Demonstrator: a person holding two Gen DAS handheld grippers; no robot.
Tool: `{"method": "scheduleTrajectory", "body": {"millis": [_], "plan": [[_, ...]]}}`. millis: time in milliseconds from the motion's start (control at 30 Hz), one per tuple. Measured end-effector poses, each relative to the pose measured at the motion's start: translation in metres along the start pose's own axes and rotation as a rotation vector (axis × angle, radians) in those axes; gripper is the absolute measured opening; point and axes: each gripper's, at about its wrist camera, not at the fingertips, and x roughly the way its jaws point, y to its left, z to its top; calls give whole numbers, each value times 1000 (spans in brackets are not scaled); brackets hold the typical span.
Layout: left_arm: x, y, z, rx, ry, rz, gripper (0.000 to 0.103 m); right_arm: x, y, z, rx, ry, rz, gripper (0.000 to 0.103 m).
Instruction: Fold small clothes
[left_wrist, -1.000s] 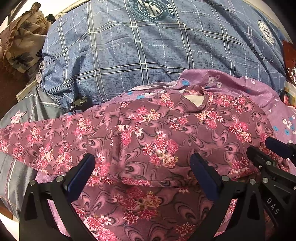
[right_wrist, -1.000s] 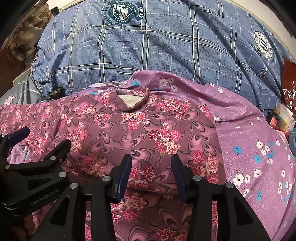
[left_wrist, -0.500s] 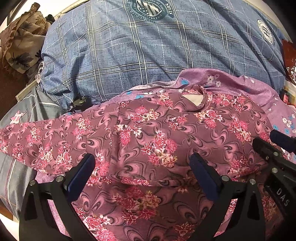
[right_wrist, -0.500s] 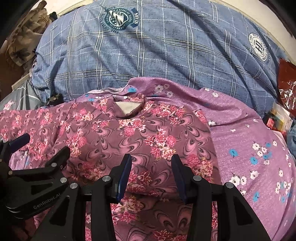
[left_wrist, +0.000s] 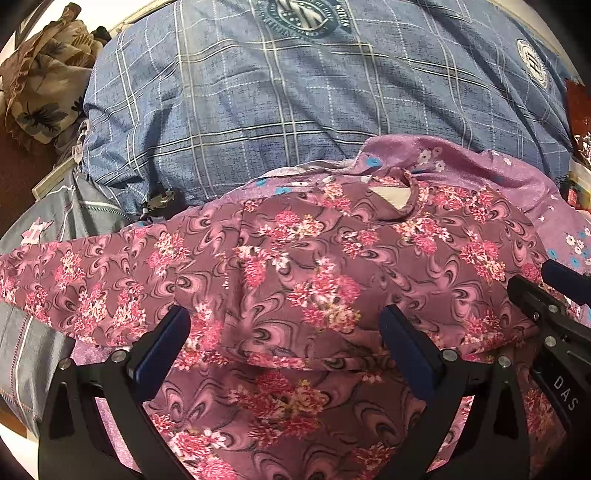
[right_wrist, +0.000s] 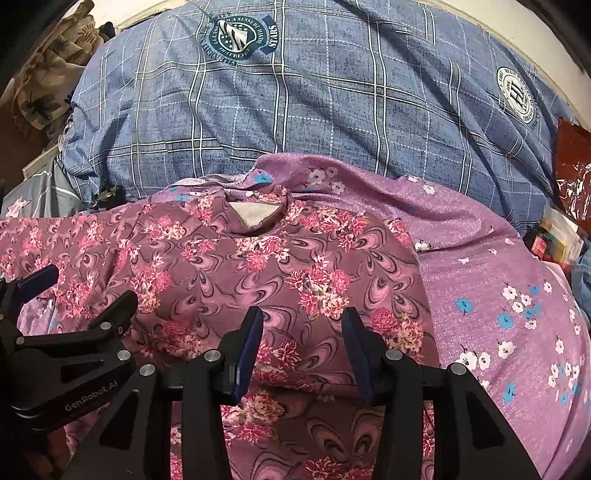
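Observation:
A maroon top with pink flowers lies spread flat, its neck opening at the far side and one sleeve stretched out to the left. A folded edge runs across it close to the fingers. My left gripper hovers over that edge with its jaws wide open and nothing between the pads. My right gripper stands partly open over the right half of the top, with the cloth lying loose below it. Each gripper shows in the other's view: the right gripper and the left gripper.
The top rests on a purple cloth with blue and white flowers, which lies over a blue checked duvet. A crumpled brown floral cloth sits at the far left. Red packaging and small items crowd the right edge.

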Motion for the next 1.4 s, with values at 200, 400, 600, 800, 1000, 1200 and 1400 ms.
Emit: {"method": "scheduleTrajectory", "body": {"millis": [200,400,600,800,1000,1200,1400], "plan": [[2,59,-9,-89,44,85,102,10,1,-1,0,16,40,46],[-21,196,-21,-340,60,288,102,15,1,-7,21,43,77,46],[-58,332,-29,-611,23,442,102,9,11,-9,-7,16,82,46],[-54,390,-50,-799,-11,293,98,13,13,-7,-10,21,80,46],[-24,396,-50,-881,0,96,81,18,10,-6,-1,33,73,46],[-6,402,-39,-926,-40,25,75,22,8,-4,-2,37,65,46],[12,419,-28,-1005,-62,15,27,28,7,-4,-3,39,57,45]]}}
